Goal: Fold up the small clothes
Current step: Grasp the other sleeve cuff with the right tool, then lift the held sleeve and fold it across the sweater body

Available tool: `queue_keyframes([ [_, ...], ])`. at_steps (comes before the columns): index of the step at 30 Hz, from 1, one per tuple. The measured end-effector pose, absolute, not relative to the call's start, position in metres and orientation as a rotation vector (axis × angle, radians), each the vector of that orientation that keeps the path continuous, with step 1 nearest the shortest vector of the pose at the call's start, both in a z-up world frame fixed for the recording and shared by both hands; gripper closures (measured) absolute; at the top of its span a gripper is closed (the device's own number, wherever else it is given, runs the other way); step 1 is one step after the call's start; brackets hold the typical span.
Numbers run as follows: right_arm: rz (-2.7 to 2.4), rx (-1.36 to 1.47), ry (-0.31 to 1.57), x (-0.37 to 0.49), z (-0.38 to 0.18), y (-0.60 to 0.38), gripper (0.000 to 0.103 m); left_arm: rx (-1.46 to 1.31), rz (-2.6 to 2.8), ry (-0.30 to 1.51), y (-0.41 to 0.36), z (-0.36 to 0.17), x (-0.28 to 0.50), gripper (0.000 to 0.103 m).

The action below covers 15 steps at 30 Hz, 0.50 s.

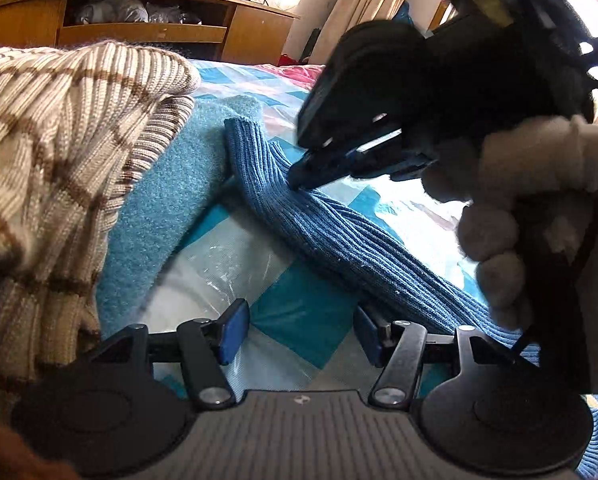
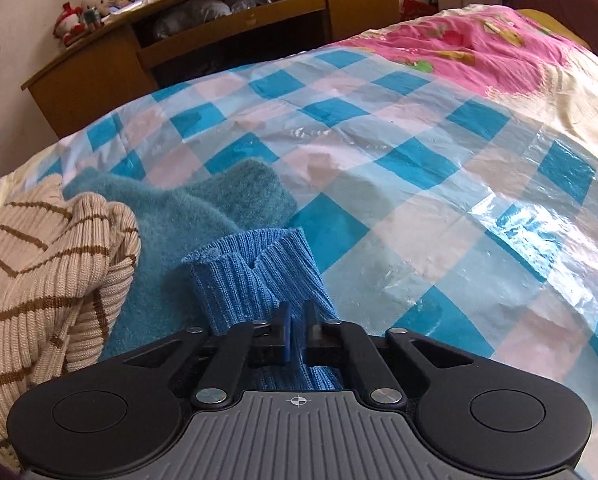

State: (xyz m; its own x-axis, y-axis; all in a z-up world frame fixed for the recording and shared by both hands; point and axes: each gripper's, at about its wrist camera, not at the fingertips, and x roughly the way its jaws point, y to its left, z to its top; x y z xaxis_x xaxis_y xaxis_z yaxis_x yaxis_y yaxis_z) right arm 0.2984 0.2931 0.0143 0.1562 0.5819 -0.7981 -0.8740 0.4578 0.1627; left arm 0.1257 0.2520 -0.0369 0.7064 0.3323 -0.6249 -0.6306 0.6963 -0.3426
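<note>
Blue ribbed sleeve point(image 2: 259, 280) pinched between right tongs point(image 2: 297, 332); left tongs point(image 1: 299, 332) empty.

The right claw point(image 2: 295, 334) is clamped on the ribbed blue knit sleeve point(image 2: 255, 276), its cuff lying just ahead of the pads. Beside it to the left lies a fuzzy teal garment point(image 2: 203, 208), partly under a cream sweater with brown stripes point(image 2: 47, 276). All rest on a bed's blue-checked plastic sheet point(image 2: 399, 168), with a pink quilt point(image 2: 479, 36) farther back and a wooden cabinet point(image 2: 227, 12) beyond.
</note>
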Motion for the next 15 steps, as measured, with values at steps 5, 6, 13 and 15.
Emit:
queue_keyframes([
  [5,1.076,-0.278,0.891,0.310,0.031,0.278,0.090,-0.589,0.573,0.551,0.251,-0.036,0.122,0.042],
  [6,1.079,-0.292,0.897,0.311,0.031,0.281,0.090,-0.586,0.573,0.551,0.250,-0.036,0.121,0.042],
  [13,1.100,-0.411,0.937,0.303,0.008,0.302,0.080,-0.579,0.567,0.550,0.252,-0.039,0.121,0.039],
  [15,1.082,-0.456,0.930,0.301,0.001,0.309,0.079,-0.575,0.568,0.553,0.252,-0.040,0.123,0.039],
])
